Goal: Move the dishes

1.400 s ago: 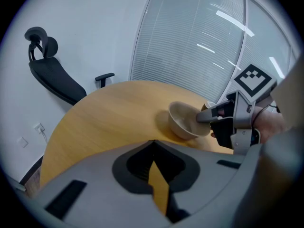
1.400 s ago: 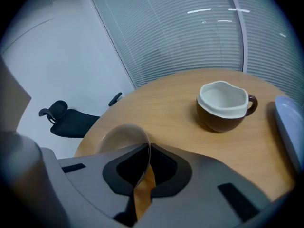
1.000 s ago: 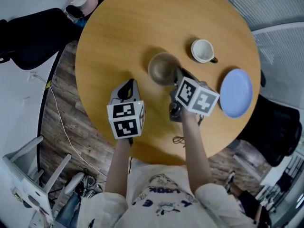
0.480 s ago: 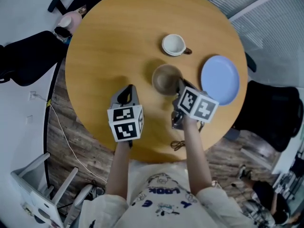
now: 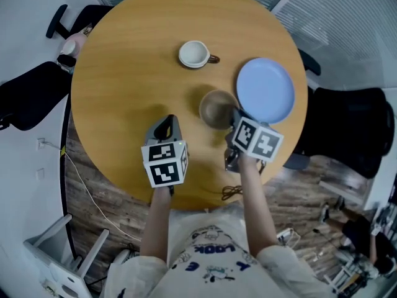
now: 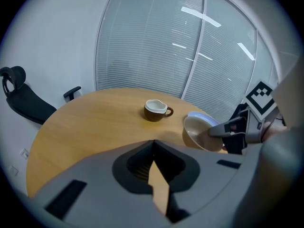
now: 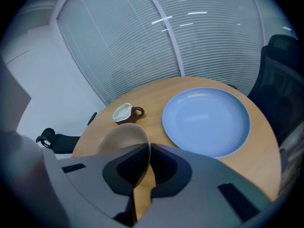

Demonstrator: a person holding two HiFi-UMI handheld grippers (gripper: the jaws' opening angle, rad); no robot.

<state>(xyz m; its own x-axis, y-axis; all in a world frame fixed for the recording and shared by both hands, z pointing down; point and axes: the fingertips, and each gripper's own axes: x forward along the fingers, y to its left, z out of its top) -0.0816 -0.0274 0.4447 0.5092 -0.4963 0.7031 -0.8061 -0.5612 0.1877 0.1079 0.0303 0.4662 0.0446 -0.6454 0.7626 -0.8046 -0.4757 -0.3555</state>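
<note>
The right tongs point(image 7: 144, 163) pinch only the rim of the tan bowl point(image 5: 217, 108), tilted above the surface point(image 5: 136, 61) just left of the blue plate point(image 5: 265, 90), while the left tongs point(image 6: 153, 148) are closed on nothing, so the bowl may slip or clip the plate.

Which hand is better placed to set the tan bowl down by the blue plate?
Right, most likely. The right tongs are already shut on the rim of the tilted tan ceramic bowl, and the light-blue round plate lies right beside it. The left tongs are shut, empty and farther from that plate.
</note>
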